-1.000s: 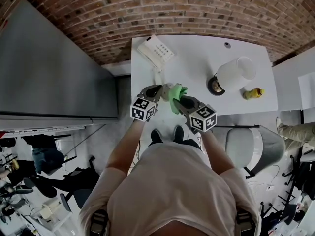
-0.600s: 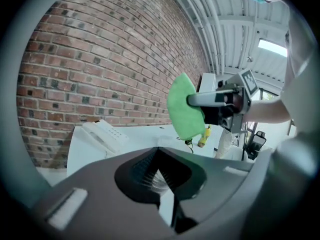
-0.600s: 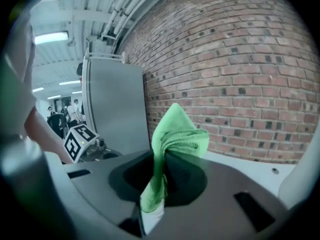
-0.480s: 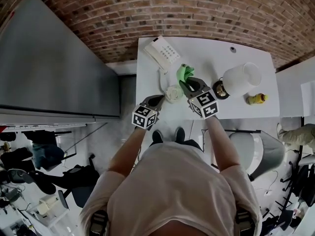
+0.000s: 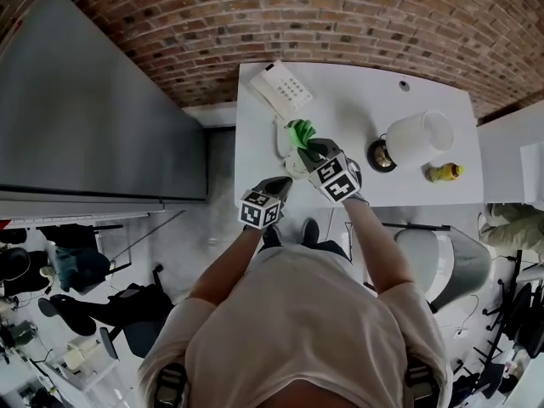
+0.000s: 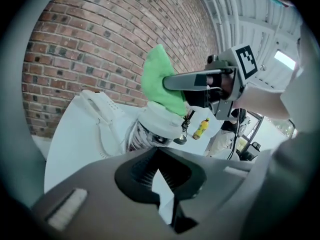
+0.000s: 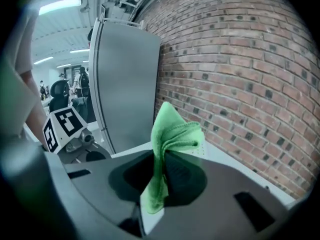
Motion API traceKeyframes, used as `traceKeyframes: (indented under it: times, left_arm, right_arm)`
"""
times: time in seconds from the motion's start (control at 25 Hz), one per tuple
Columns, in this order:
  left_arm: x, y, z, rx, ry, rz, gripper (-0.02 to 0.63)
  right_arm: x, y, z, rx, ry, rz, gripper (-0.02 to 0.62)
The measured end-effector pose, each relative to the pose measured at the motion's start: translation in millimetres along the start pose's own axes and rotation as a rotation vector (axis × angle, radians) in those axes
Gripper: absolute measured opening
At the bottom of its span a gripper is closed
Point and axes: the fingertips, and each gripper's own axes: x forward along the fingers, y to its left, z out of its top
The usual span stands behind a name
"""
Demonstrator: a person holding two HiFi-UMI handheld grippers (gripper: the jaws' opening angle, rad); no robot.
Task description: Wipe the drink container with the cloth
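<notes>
The drink container (image 5: 297, 162), a patterned cup with a white lid (image 6: 159, 123), stands near the front edge of the white table (image 5: 357, 100). My right gripper (image 5: 306, 145) is shut on a green cloth (image 5: 299, 130) and holds it right over the lid; in the left gripper view the cloth (image 6: 159, 79) hangs down onto the lid's far side. In the right gripper view the cloth (image 7: 172, 134) stands up from between the jaws. My left gripper (image 5: 279, 185) sits pulled back at the table's edge, a short way from the container, with nothing between its closed jaws (image 6: 165, 184).
A white desk phone (image 5: 280, 87) with its cord lies at the table's back left. A white-shaded lamp (image 5: 415, 138) and a small yellow bottle (image 5: 444, 172) stand at the right. A grey cabinet (image 5: 93, 117) flanks the table's left side, with a brick wall (image 5: 340, 15) behind.
The left gripper has drawn back toward me, away from the container, which now stands alone on the table. The right gripper has carried the green cloth left, onto the lid.
</notes>
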Motion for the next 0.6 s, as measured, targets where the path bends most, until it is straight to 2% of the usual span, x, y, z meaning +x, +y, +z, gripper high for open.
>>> traceKeyframes:
  times: [0.24, 0.6]
  left_arm:
    - [9, -9, -2, -0.019, -0.002, -0.030, 0.009]
    - [15, -17, 0, -0.021, 0.009, -0.066, 0.009]
  right_arm:
    - [11, 16, -16, 0.075, 0.040, 0.068, 0.035]
    - [10, 16, -19, 0.199, 0.044, 0.105, 0.035]
